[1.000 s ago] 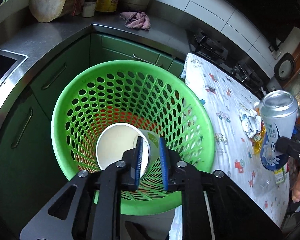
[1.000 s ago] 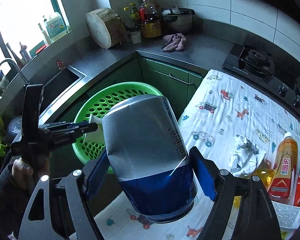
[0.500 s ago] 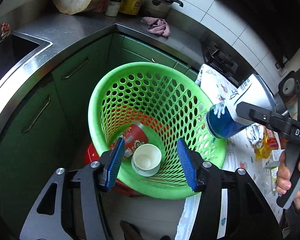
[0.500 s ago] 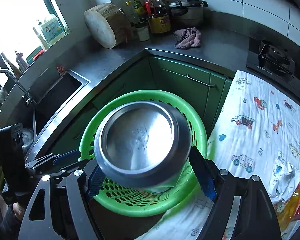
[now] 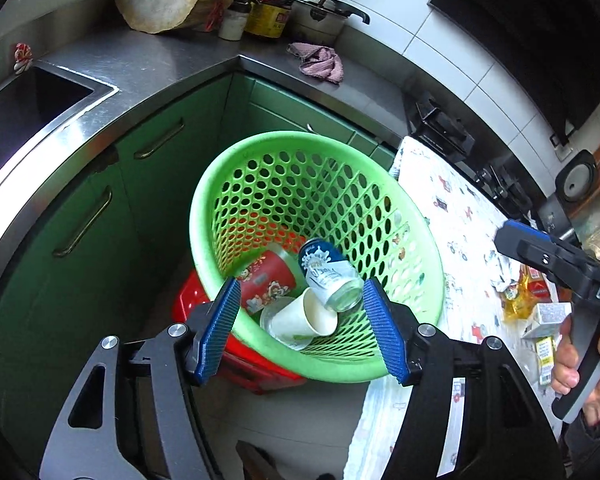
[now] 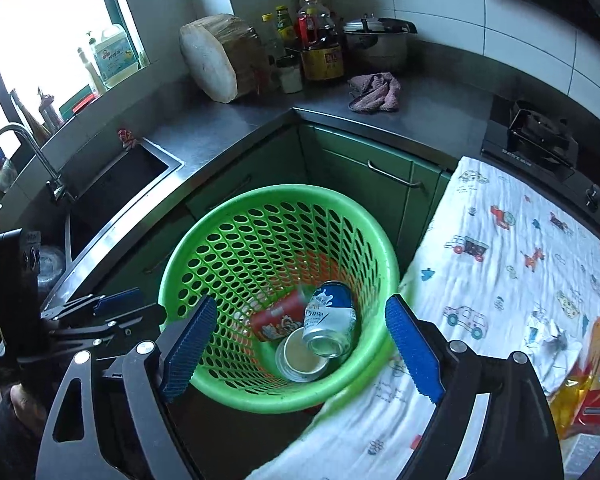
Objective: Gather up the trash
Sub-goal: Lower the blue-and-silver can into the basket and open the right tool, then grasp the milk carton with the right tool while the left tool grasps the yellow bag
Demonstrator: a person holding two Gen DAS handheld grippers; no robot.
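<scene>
**Inspector A:** Location of the blue-and-white can (image 5: 327, 276)?

**Inspector B:** Inside the green perforated basket (image 5: 260, 148), lower centre of the left wrist view. It lies tilted on the other trash, long axis running from upper left to lower right, one end facing down toward the camera. In the right wrist view the same can (image 6: 330, 318) points its lower end toward the bottom of the frame.

**A:** What is it resting against?

**B:** A white paper cup (image 5: 306, 316) lying on its side, mouth toward the right, and a red printed can (image 5: 266, 282) to its left. They touch. Something pale under the cup is partly covered; I cannot identify it.

**A:** Tools?

**B:** Left gripper (image 5: 306, 330): jaws opening, nothing between the pads, hanging over the near rim. Right gripper (image 6: 300, 350): jaws opening wide, also empty, above the basket.

**A:** Obstructions?

**B:** The basket's near rim is covered by both grippers' fingers. A red object under the basket (image 5: 204, 300) is mostly concealed. At right, the patterned cloth (image 6: 500, 248) carries crumpled paper (image 6: 548, 332) and an orange bottle (image 6: 596, 368), cut by the frame edge.
</scene>
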